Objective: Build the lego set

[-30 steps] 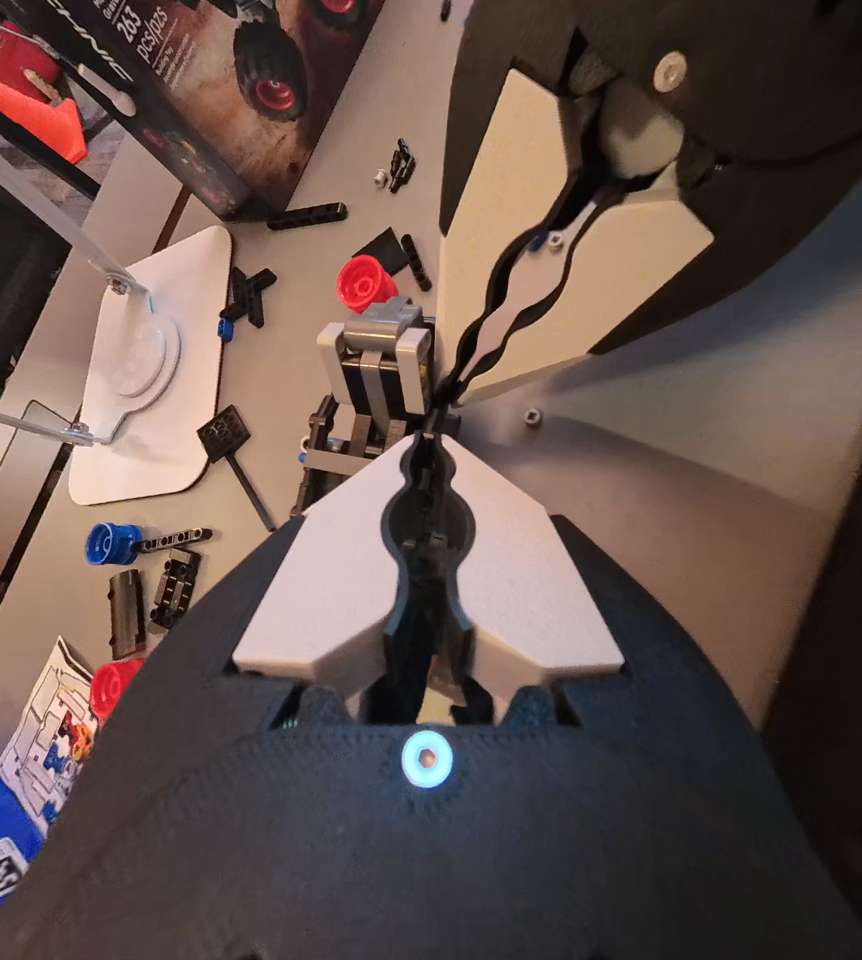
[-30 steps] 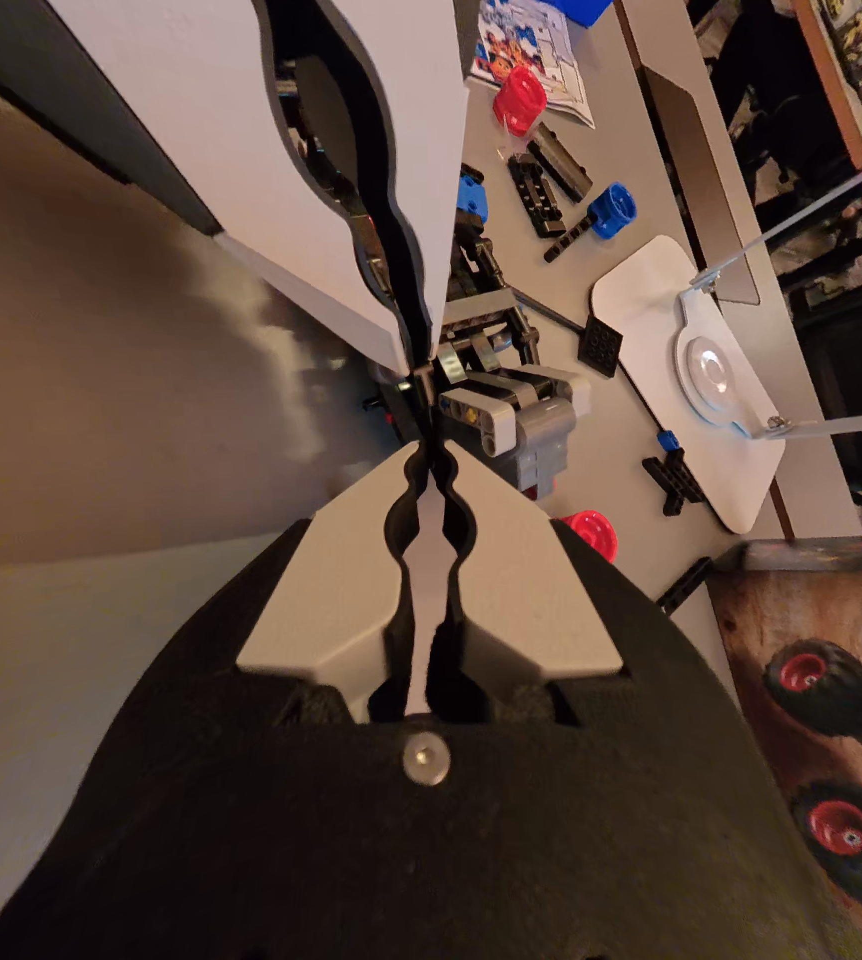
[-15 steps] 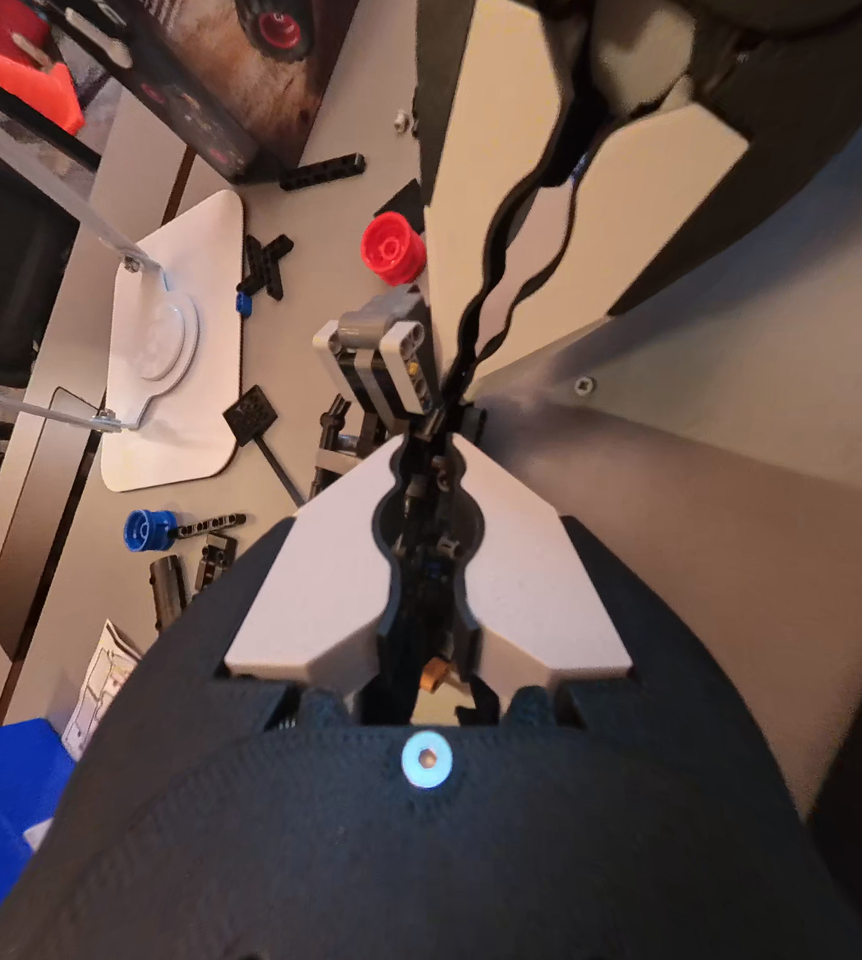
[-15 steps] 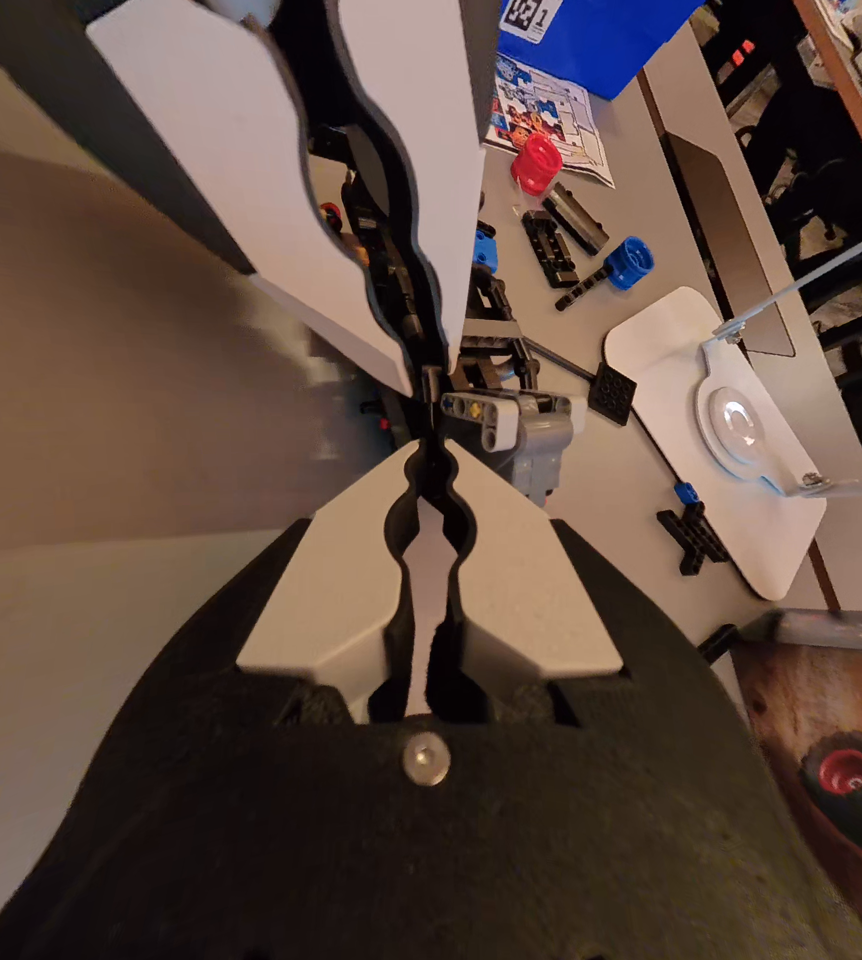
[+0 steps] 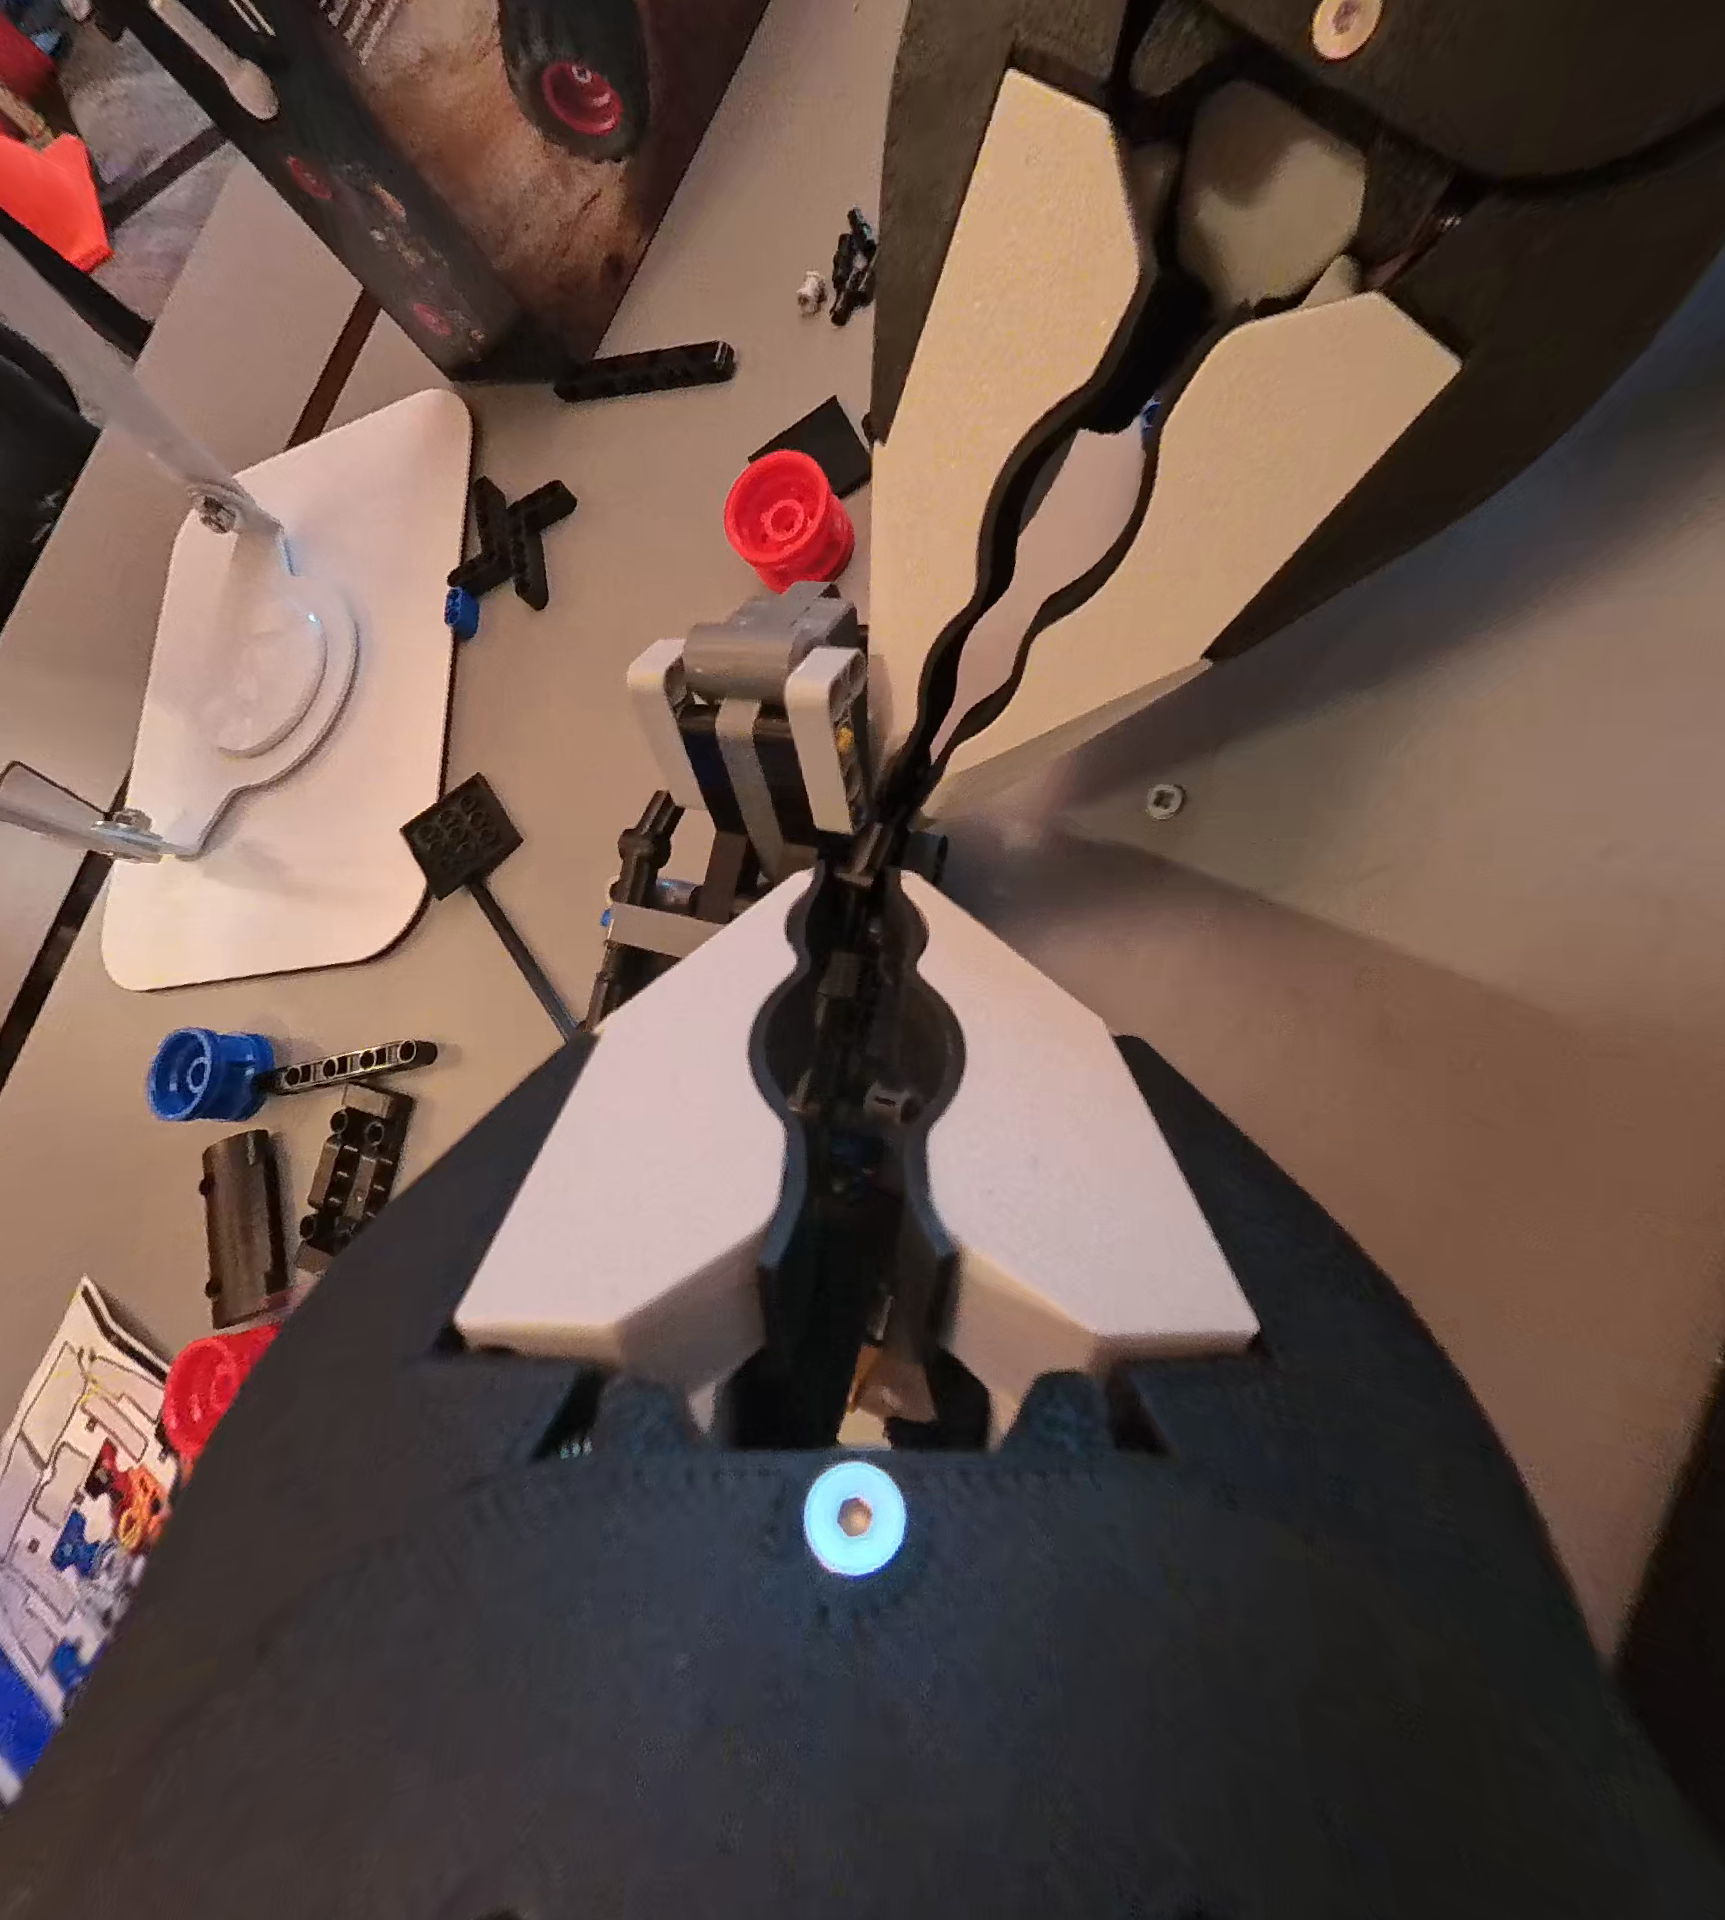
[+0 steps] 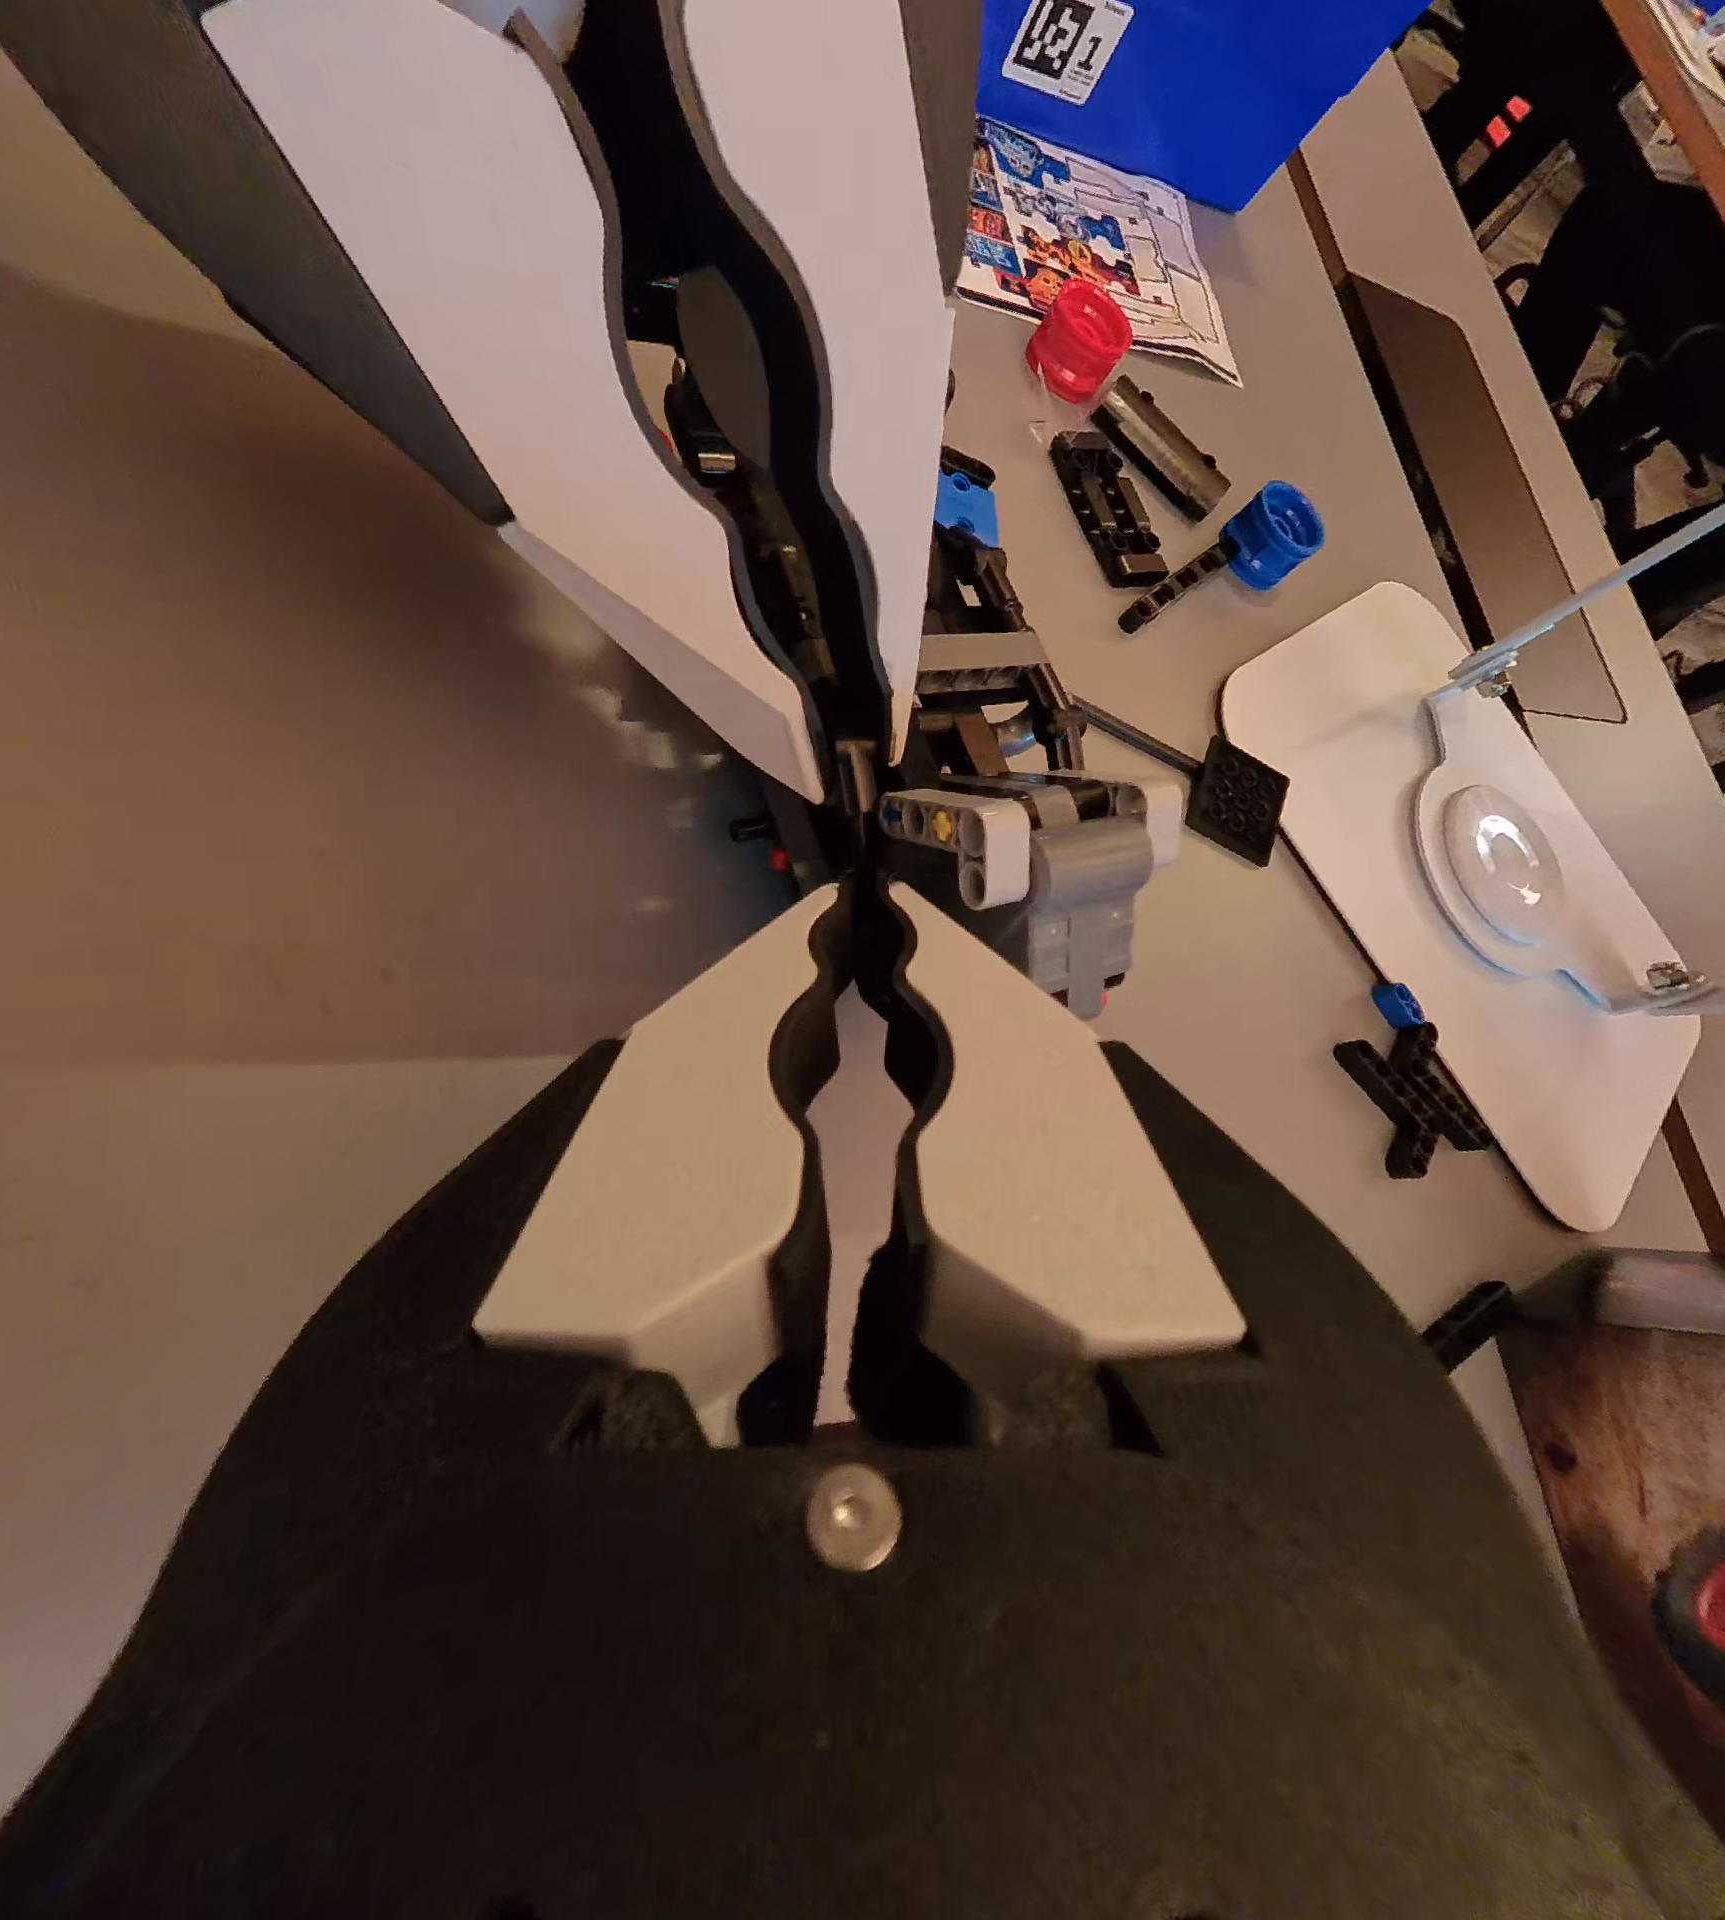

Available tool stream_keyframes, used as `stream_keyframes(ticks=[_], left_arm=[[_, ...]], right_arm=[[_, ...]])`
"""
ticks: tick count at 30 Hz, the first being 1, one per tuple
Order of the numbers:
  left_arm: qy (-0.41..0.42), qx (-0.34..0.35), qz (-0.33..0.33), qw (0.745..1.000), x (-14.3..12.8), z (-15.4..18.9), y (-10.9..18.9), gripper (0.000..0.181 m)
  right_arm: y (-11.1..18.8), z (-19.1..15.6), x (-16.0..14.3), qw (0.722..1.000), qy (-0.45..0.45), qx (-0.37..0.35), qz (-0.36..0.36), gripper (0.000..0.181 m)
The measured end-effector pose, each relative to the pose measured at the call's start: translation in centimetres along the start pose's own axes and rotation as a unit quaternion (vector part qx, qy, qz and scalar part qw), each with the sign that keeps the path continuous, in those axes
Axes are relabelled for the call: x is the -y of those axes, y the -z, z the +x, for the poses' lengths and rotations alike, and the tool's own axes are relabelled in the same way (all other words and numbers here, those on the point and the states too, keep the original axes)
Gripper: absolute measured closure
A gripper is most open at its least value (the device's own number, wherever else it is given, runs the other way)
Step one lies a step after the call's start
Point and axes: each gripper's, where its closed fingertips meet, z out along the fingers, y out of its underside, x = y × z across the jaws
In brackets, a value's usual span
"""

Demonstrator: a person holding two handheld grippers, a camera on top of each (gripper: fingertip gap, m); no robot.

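The half-built lego assembly [image 5: 764,727], grey, white and black, hangs above the table between both grippers; it also shows in the right wrist view [image 6: 1024,842]. My left gripper [image 5: 863,883] is shut on a black beam section of the assembly, which runs back between its white fingers. My right gripper [image 6: 863,909] is shut, tip to tip with the left one, pinching a small black part at the assembly's edge. In each view the other gripper comes in from the top, the right gripper [image 5: 899,795] and the left gripper [image 6: 853,769].
Loose parts lie on the table: a red hub [image 5: 788,520], a blue hub [image 5: 198,1073], crossed black beams [image 5: 515,530], a black plate on an axle [image 5: 463,836]. The white stand base [image 5: 286,686], set box [image 5: 484,156], booklet [image 6: 1086,229] and blue bin [image 6: 1180,83] border them. From the right gripper's tips to the red hub [image 5: 788,520] is close to 10 cm.
Both grippers stay shut and tip to tip on the assembly. They have shifted and tilted together; the right wrist view has swung so the blue bin now shows.
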Motion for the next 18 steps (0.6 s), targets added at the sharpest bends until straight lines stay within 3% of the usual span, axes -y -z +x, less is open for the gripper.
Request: stream_keyframes(ticks=[7, 18], left_arm=[[-0.003, 0.002, 0.001, 1.0, -0.12, -0.07, 0.01, 0.175], [-0.011, 0.014, -0.006, 1.0, 0.09, 0.0, -0.27, 0.175]], right_arm=[[-0.04, 0.01, 0.01, 1.0, 0.002, 0.001, -0.009, 0.181], [0.33, 0.55, 0.16, 0.983, 0.11, -0.107, -0.105, 0.181]])
